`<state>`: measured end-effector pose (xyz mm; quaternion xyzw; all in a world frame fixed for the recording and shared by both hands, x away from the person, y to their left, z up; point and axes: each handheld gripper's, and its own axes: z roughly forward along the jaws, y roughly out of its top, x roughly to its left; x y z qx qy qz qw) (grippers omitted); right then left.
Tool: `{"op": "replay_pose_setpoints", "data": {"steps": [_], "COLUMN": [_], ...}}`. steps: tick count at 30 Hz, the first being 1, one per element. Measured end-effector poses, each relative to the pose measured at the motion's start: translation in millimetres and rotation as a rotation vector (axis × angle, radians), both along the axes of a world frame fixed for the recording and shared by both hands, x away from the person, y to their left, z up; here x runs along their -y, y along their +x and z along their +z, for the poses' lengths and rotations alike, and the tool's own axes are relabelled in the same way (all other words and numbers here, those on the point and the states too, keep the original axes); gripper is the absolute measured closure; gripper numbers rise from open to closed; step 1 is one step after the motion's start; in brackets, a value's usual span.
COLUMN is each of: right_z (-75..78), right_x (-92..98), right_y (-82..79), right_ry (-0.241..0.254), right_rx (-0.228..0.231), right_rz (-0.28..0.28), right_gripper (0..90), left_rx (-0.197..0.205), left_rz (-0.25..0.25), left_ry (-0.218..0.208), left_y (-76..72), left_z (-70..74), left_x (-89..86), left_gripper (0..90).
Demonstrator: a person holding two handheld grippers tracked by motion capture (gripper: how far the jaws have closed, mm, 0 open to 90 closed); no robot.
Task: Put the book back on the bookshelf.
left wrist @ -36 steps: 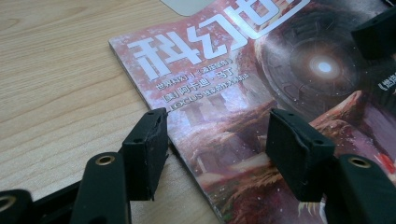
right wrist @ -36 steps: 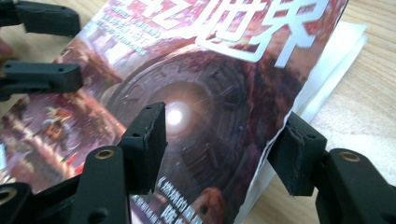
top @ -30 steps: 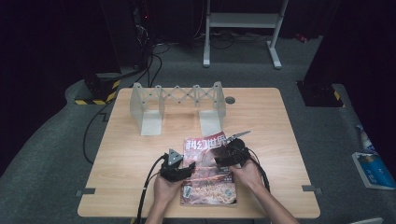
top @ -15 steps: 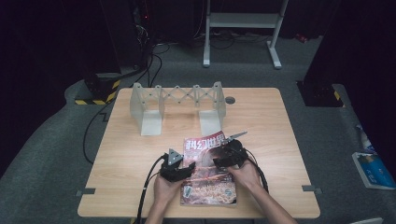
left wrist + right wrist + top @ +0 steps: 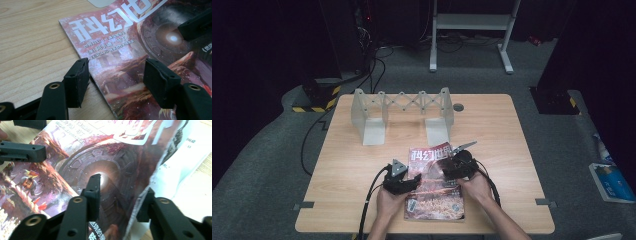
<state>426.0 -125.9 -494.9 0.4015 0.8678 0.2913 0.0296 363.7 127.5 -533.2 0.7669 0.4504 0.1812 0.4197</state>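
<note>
A magazine [image 5: 434, 192] with a reddish cover lies flat near the table's front edge. My left gripper [image 5: 414, 181] stands open across its left edge; one jaw rests on the wood and the other over the cover [image 5: 130, 50]. My right gripper [image 5: 447, 170] is at the magazine's right side, where the cover's edge [image 5: 463, 146] is lifted off the white inner page [image 5: 185, 162]. Its jaws have just been closing. The raised cover [image 5: 112, 157] stands between them, one jaw on top and one beneath the edge, with a gap still showing. The left gripper's jaws [image 5: 22, 151] show beyond.
A grey accordion-style rack [image 5: 402, 107] stands at the back of the wooden table [image 5: 347, 165], with a round grommet [image 5: 458, 107] beside it. Cables trail from both grippers off the front edge. A blue box [image 5: 612, 182] lies on the floor to the right.
The right gripper's jaws have drawn closer together around the lifted cover edge. Both hands have stayed where they were.
</note>
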Motion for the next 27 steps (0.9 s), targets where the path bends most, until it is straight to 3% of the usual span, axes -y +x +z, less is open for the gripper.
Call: {"op": "replay_pose_setpoints", "data": {"steps": [5, 10, 15, 27], "right_z": [0.6, 2.0, 1.6, 4.4], "right_x": [2.8, 1.7, 4.5, 9.6], "right_y": [-0.9, -5.6, -8.7, -16.0], "right_ry": [0.014, 0.007, 0.032, 0.068], "right_rx": [-0.001, 0.049, 0.077, 0.125], "right_rz": [0.01, 0.037, 0.047, 0.076], "right_gripper": [73.6, 80.5, 85.0, 88.3], "left_rx": [-0.002, -0.009, -0.02, -0.04], "left_rz": [-0.003, -0.008, -0.013, -0.007], "left_ry": [0.0, -0.006, -0.019, -0.043], "left_y": [0.2, 0.3, 1.0, 1.7], "left_z": [0.1, 0.5, 1.1, 1.7], "left_x": [-0.2, -1.4, -3.8, -6.5], "left_gripper": [35.7, 35.2, 34.7, 31.6]}}
